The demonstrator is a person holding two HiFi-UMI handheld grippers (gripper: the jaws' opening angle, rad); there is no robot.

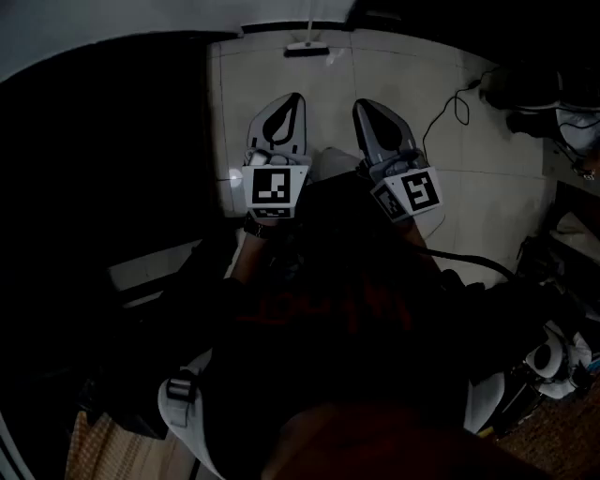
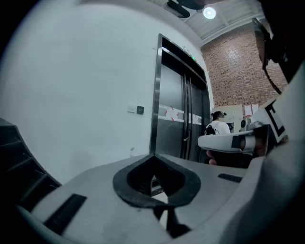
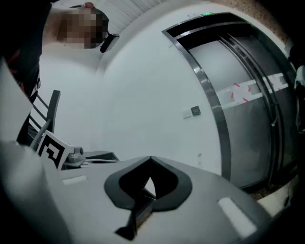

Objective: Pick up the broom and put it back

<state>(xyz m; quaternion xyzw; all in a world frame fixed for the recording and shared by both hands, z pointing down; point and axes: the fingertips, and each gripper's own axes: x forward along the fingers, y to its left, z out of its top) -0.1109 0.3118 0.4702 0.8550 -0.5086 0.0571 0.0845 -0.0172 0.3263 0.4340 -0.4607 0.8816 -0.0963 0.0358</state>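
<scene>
Though the person's dark torso (image 1: 356,319) hides the near pale tiled floor (image 1: 487,197), the grey left gripper (image 1: 292,99) and right gripper (image 1: 362,107) are both closed and empty.

Broom (image 1: 307,48), head on floor, by wall

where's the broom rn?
Head view, top centre: what looks like the broom stands on the floor against the wall, ahead of the left gripper and right gripper.

Two grippers, left gripper (image 1: 292,101) and right gripper (image 1: 364,109), one broom (image 1: 307,47), one black cable (image 1: 448,108), one lift door (image 2: 183,119), one strip of red-and-white tape (image 2: 171,113), one wall switch (image 2: 140,109), one ceiling lamp (image 2: 209,12), one brick wall (image 2: 233,71), one person in a white top (image 2: 218,127)
</scene>
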